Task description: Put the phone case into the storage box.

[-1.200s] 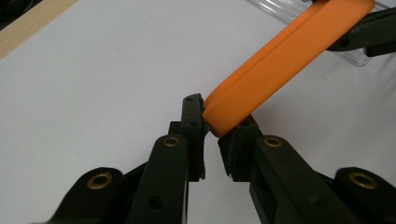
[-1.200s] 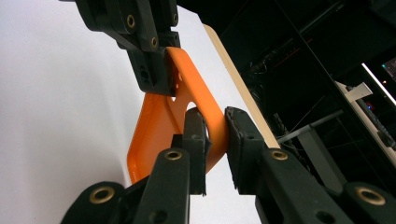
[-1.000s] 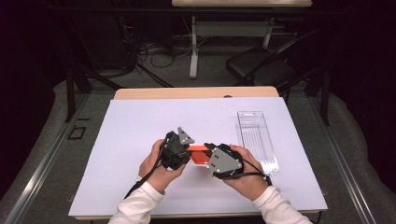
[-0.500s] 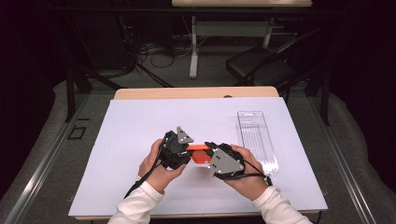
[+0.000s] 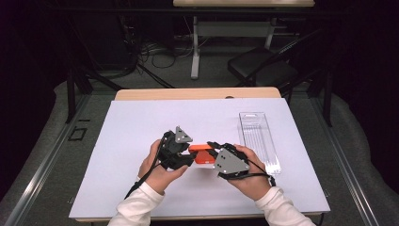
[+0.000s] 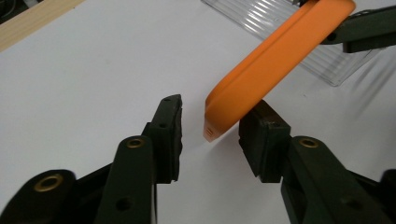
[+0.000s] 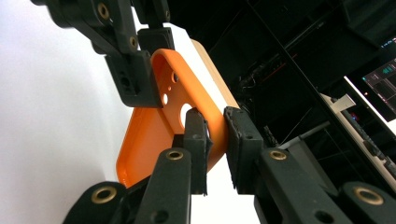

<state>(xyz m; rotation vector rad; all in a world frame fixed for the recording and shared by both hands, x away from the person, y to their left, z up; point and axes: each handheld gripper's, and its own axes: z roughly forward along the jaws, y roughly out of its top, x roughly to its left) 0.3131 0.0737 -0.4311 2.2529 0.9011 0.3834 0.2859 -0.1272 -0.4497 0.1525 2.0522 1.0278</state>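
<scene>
At mid-table, above the white sheet: a flat orange plastic piece with rounded corners and small holes (image 5: 202, 153) hangs off the surface between two hand-held grippers.
Where it is: just left of a clear ribbed plastic tray (image 5: 259, 141), well short of the wooden table edge (image 5: 197, 93) at the far side.
Right gripper (image 7: 215, 135): jaws clamped across one edge of the orange piece, bearing its weight; in the left gripper view that end (image 6: 327, 18) is pinched at top right.
Left gripper (image 6: 210, 126): jaws parted, the piece's free rounded end (image 6: 224, 114) resting against one jaw and clear of the other; nothing gripped on this side.
Step in hand: by the look of it, a handover or two-handed regrasp in mid-air.
Doing it well: the left jaws should close squarely on the flat faces, well in from the tip, before the right lets go; the right hand (image 5: 251, 181) should hold level meanwhile, since a tilted piece could slip from a shallow pinch.
Setting: white sheet (image 5: 141, 127) bare around the hands.
</scene>
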